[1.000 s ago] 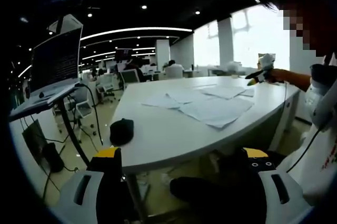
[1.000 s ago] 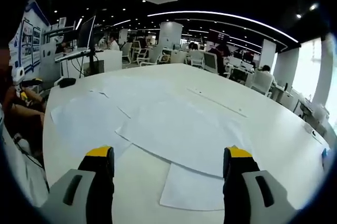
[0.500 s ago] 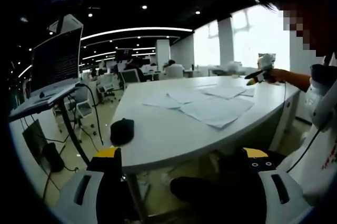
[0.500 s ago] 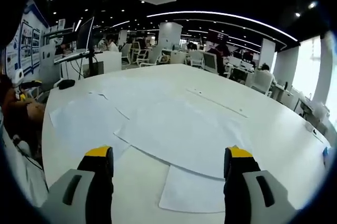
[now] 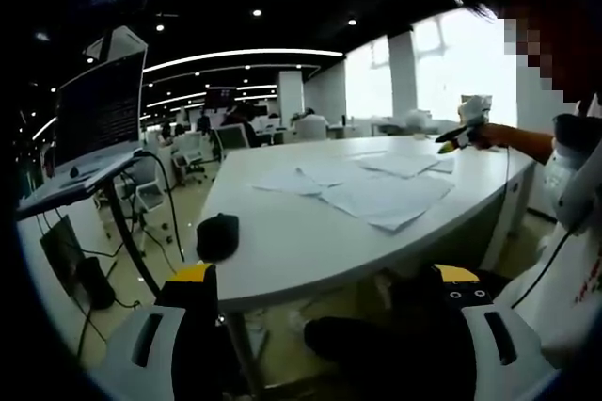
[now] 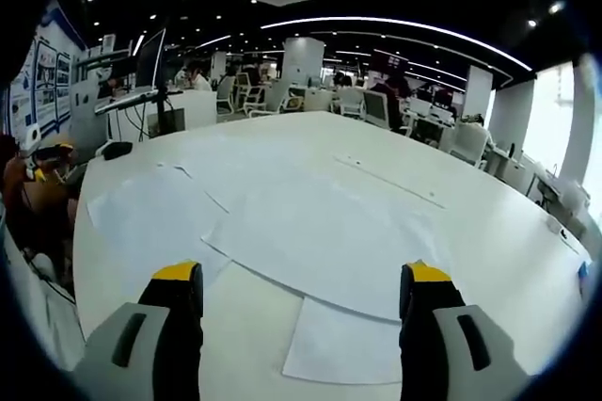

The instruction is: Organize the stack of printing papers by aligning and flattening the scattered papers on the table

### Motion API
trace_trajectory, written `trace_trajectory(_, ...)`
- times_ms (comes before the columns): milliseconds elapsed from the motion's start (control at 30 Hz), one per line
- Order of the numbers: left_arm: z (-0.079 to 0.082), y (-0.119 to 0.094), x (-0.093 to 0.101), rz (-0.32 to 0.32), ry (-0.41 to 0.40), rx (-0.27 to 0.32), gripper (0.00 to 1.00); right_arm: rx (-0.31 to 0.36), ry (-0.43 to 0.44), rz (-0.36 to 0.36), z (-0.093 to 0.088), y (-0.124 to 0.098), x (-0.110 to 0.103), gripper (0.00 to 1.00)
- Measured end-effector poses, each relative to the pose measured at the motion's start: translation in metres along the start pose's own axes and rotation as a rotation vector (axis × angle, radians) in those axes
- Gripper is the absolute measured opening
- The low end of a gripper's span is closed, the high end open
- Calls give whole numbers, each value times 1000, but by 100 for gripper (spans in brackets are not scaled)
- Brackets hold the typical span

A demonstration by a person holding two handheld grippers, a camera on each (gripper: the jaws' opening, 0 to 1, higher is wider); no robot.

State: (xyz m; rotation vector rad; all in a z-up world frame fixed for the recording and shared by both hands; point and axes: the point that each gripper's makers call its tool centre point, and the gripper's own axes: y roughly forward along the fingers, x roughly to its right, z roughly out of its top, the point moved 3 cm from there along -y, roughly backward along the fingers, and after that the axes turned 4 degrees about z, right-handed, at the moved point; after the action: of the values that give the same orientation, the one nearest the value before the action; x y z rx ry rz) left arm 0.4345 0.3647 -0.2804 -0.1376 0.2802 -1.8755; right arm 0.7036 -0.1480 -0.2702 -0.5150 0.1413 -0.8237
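Papers point(image 6: 320, 241) unmoved: about five loose sheets across table point(image 6: 489, 232).

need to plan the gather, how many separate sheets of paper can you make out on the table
About 4, though overlaps may hide more: a large sheet in the middle, one beside it near the table's edge, a smaller one between the right gripper's jaws, and a faint one beyond.
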Motion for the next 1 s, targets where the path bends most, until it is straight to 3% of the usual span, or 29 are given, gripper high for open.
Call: trace_trajectory(1000, 0, 0, 0, 3, 3, -5, 95, -16, -6, 19, 3, 13, -3, 81)
